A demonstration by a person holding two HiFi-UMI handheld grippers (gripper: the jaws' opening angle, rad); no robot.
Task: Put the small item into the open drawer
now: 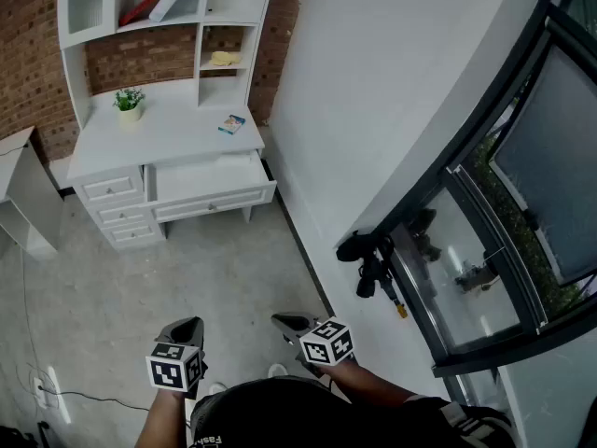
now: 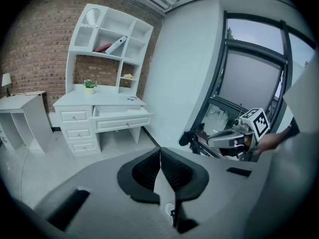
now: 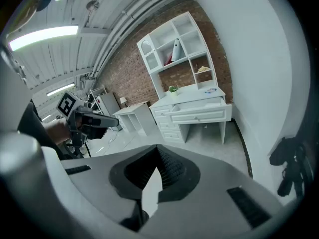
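Small item [image 1: 231, 124] on bench [image 1: 173, 140] behind open drawer [image 1: 210, 177], well apart from left gripper [image 1: 187, 329] and right gripper [image 1: 290, 325], fingers pressed together, label too small to read

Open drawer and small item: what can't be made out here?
- Open drawer: too far in the head view to tell if it holds anything; both gripper views see mostly its front panel.
- Small item on the desktop: too small in every view; bluish, nothing more.
- Yellow thing in the shelf cubby: too small to identify.
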